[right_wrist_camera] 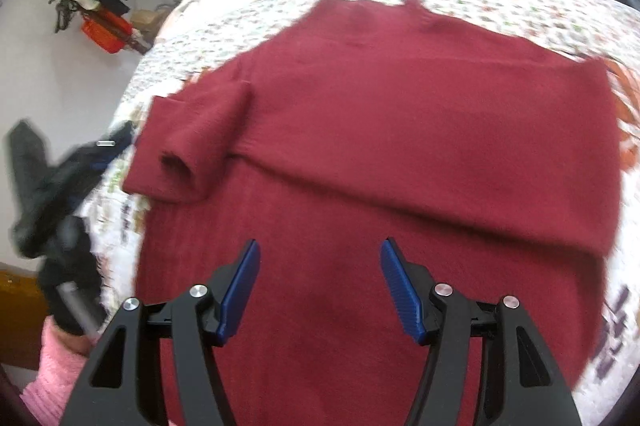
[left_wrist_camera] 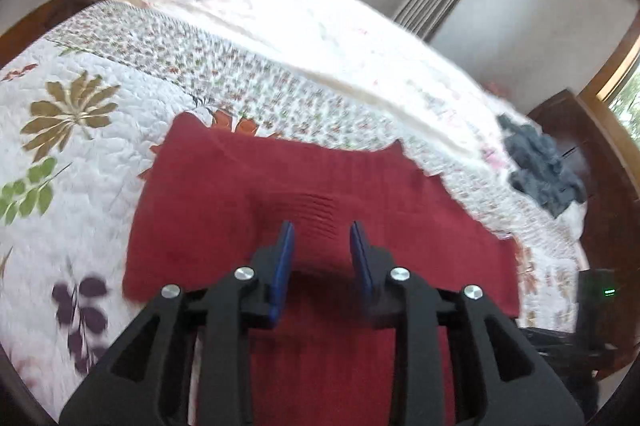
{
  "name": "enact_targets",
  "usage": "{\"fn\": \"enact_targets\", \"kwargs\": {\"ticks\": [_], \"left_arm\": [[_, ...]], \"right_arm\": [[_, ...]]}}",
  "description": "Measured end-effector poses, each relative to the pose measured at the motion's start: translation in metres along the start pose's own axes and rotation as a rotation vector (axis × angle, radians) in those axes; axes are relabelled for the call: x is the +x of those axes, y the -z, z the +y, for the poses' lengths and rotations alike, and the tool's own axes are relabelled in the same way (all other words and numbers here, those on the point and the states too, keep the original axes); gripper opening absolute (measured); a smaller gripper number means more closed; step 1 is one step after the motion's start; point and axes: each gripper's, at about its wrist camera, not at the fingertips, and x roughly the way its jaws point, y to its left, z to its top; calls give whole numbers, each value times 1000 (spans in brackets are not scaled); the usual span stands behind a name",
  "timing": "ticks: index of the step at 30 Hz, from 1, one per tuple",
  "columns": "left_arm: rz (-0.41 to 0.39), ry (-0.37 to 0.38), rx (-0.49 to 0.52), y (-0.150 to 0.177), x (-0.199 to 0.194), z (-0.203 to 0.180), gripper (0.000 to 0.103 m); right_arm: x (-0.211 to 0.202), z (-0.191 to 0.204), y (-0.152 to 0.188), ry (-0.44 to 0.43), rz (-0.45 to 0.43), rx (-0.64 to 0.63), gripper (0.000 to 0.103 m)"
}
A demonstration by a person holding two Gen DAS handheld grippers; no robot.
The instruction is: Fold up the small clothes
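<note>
**Both grippers free above a half-folded red sweater**

The red sweater [right_wrist_camera: 400, 130] lies flat on the quilted bedspread [left_wrist_camera: 80, 154], directly under and ahead of both sets of fingers. In the right wrist view one sleeve [right_wrist_camera: 192, 146] is already folded in across the body, its cuff lying ahead and to the left of the fingers, and a fold edge runs across the garment just beyond the fingertips. The right gripper [right_wrist_camera: 320, 258] has its blue fingers [right_wrist_camera: 240, 286] wide apart with nothing between them. The left gripper [left_wrist_camera: 322, 238] also has its fingers apart — more narrowly — over the ribbed knit, holding nothing.

The step in hand looks like taking a fresh hold for the next fold, probably bringing the near hem up toward the collar. To do it well, each gripper should drop onto the near edge at opposite sides, well apart, so the cloth lifts evenly. The fingers should take all the stacked layers, not just the top one, or the tucked sleeve will slide out. Both hands should lift together, carry the hem forward low over the body, and set it down square to the far edge.

A dark garment [left_wrist_camera: 544, 170] lies crumpled far ahead and right of the left fingers — well clear of the work.
</note>
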Motion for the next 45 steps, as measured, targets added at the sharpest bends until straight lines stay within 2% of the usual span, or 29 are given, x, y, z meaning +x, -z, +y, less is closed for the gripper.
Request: {"fn": "enact_targets", "kwargs": {"ticks": [4,7,9,11,14,19,21,22,23,25,29,33,35,37,41,45], "left_arm": [[98,-29,1,9,40,12,26],[97,-23,15,14,44,16,27],[95,9,-17,10,39,21,27],[50,41,-72,6,17,31,26],[-57,26,-70,-2,-20,37,28],[-108,1,-76,-11,-49,47,30],[-105,-13,-75,-14,-49,48,30],[-99,-11,-80,-14,-48,49,30],[-94,-11,-84,-15,-46,48,30],[-92,-12,-79,-13,-44,45,30],[-79,-7,-44,-10,-39,32,30],[-44,-31,10,-6,-20,9,30],[-11,-59,47,-1,-2,-3,30],[22,-79,61,2,14,-8,30],[101,-142,65,9,47,-3,30],[104,-148,88,11,55,2,29]], "right_arm": [[14,20,-23,-26,21,-1,63],[27,36,-40,-44,45,-6,63],[37,48,-51,-48,57,-19,63],[48,55,-60,-69,74,-12,63],[66,60,-72,-124,104,24,64],[105,66,-82,-179,177,76,65],[113,68,-83,-166,183,71,57],[112,69,-83,-159,169,50,35],[111,70,-83,-161,167,42,24],[104,68,-83,-181,162,39,18],[64,59,-85,-214,86,24,16],[24,34,-86,-146,9,13,16],[23,19,-86,-105,13,31,16],[35,0,-84,-100,43,73,16],[60,-20,-76,-66,87,105,17],[71,-28,-71,-72,97,112,18]]}}
